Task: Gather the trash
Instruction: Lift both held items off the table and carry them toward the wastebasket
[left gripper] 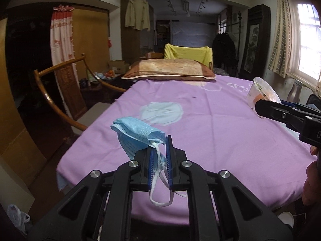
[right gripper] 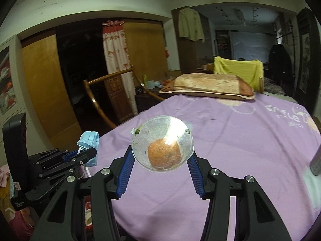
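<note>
Left gripper point(left gripper: 160, 150) pinching blue face mask point(left gripper: 136, 134), hanging above purple bedsheet point(left gripper: 220, 130). Right gripper point(right gripper: 160, 156) squeezing clear plastic cup point(right gripper: 162, 143), orange gunk inside.

The purple bedsheet point(right gripper: 230, 150) bears white lettering reading roughly "smile".

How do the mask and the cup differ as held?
The mask is soft blue fabric, hanging limp; the cup is rigid clear plastic with orange residue inside. The left gripper pinches the mask nearly shut; the right gripper holds the cup with jaws wide. Both are lifted off the bed.
</note>
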A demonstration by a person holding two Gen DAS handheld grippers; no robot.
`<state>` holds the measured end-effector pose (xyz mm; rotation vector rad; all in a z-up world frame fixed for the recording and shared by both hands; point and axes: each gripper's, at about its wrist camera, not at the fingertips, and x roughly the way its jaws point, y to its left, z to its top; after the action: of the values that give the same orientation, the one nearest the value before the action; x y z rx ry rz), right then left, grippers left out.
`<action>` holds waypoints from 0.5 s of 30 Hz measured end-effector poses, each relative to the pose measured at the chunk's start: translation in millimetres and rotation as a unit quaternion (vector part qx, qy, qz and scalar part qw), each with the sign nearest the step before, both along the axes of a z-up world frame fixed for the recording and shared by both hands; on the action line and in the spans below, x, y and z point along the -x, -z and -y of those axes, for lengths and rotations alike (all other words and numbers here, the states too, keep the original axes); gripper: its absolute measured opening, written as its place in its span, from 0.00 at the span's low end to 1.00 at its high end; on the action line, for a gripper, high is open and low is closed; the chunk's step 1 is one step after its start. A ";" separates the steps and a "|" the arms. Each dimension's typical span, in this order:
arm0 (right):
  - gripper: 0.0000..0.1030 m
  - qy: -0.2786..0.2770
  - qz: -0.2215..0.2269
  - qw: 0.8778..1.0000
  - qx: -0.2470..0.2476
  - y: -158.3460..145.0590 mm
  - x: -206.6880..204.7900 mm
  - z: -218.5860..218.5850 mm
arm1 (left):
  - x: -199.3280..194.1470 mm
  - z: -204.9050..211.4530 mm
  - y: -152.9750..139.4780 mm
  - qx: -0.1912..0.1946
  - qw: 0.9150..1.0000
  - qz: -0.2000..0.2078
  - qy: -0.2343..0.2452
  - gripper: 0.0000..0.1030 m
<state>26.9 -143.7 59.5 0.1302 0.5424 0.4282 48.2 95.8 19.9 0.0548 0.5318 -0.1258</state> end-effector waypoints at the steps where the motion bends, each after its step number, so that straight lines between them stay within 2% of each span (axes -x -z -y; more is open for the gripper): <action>1: 0.51 -0.012 0.000 1.000 0.001 -1.1 3.1 -12.8 | 6.0 -10.7 1.7 -0.001 1.000 0.000 -0.008 0.12; 8: 0.51 -0.075 0.000 0.997 0.017 -6.9 18.0 -83.9 | 39.8 -88.4 27.9 0.002 0.998 -0.028 -0.057 0.12; 11: 0.51 -0.112 -0.017 0.993 0.028 -1.0 22.5 -120.1 | 50.5 -123.7 49.8 0.002 0.995 -0.060 -0.078 0.12; 15: 0.51 -0.155 -0.045 0.986 0.048 14.3 25.4 -166.8 | 61.6 -172.3 90.4 0.009 0.987 -0.121 -0.103 0.12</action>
<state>1.6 23.1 45.2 -0.0291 0.6741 0.6997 -13.4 268.1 -70.4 -0.0339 0.7754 0.0670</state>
